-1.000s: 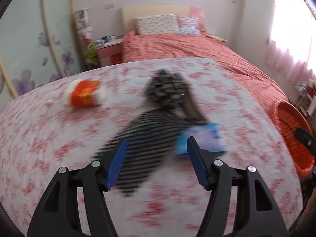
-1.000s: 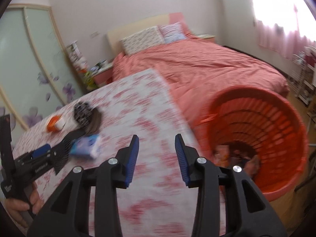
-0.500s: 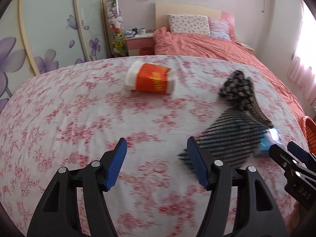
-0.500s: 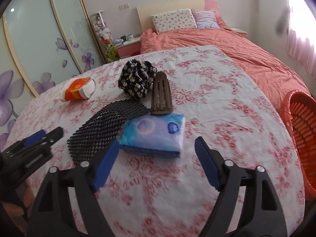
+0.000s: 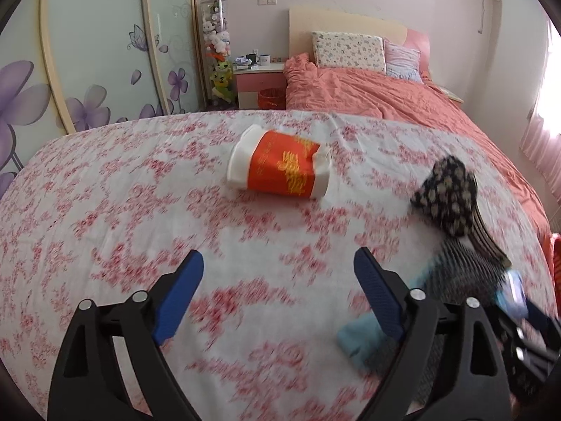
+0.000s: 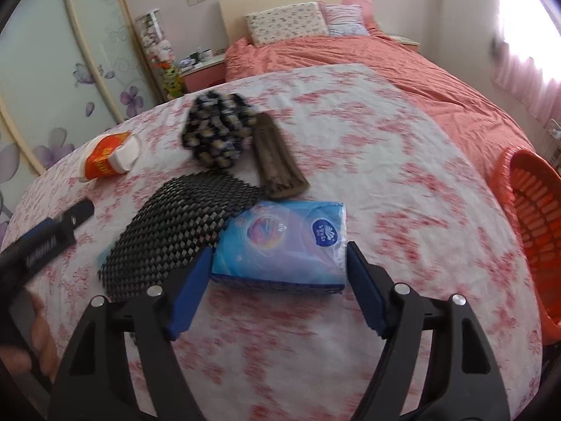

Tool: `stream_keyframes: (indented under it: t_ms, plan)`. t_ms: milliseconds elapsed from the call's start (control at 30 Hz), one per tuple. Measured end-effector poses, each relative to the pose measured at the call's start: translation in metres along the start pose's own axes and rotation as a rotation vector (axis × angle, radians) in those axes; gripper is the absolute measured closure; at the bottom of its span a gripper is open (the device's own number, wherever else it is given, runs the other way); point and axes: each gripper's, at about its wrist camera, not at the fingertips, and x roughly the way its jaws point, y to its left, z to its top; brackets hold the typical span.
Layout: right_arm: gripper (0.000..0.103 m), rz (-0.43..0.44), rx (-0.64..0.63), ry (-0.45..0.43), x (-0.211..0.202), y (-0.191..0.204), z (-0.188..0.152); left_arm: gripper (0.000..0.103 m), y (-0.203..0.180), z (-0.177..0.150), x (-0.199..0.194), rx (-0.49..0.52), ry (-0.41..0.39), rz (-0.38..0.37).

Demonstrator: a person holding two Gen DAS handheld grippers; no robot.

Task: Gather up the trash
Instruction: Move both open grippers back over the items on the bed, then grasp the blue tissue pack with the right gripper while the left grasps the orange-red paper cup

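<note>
Since half a second ago, the right gripper (image 6: 277,286) has closed in low over the floral cloth (image 6: 403,182), jaws wide astride the blue tissue pack (image 6: 280,242), not pinching. Left gripper (image 5: 278,294) hovers, wide and empty, facing the orange cup (image 5: 280,168).

Tissue pack (image 6: 280,245): blue plastic-wrapped, flat on the floral cloth, its left end overlapping the edge of a black mesh mat (image 6: 178,224). Brown ribbed piece (image 6: 278,161) lies flat just behind the pack, its far end touching a black-and-white patterned wad (image 6: 215,133). Orange-and-white paper cup (image 5: 278,166) on its side, crushed, well apart to the left. Orange slatted basket (image 6: 536,217) off the cloth's right edge.
</note>
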Motion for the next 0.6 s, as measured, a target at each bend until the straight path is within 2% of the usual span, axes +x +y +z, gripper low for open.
stream_keyframes:
  t_ms: [167,333,467,600]
  plan:
    - [0.029,-0.029,0.038,-0.005,-0.004,-0.025,-0.001,0.015,-0.011,0.024,0.024,-0.034,0.015,0.012]
    - [0.029,-0.005,0.045,-0.003,-0.007,-0.036,-0.002,0.015,-0.013,0.035,0.048,-0.048,0.061,0.065]
    - [0.028,0.03,0.076,-0.01,-0.013,-0.047,-0.005,0.015,-0.014,0.036,0.052,-0.051,0.074,0.072]
    - [0.027,0.026,0.073,-0.012,-0.016,-0.05,-0.007,0.015,-0.02,0.037,0.052,-0.026,0.065,0.087]
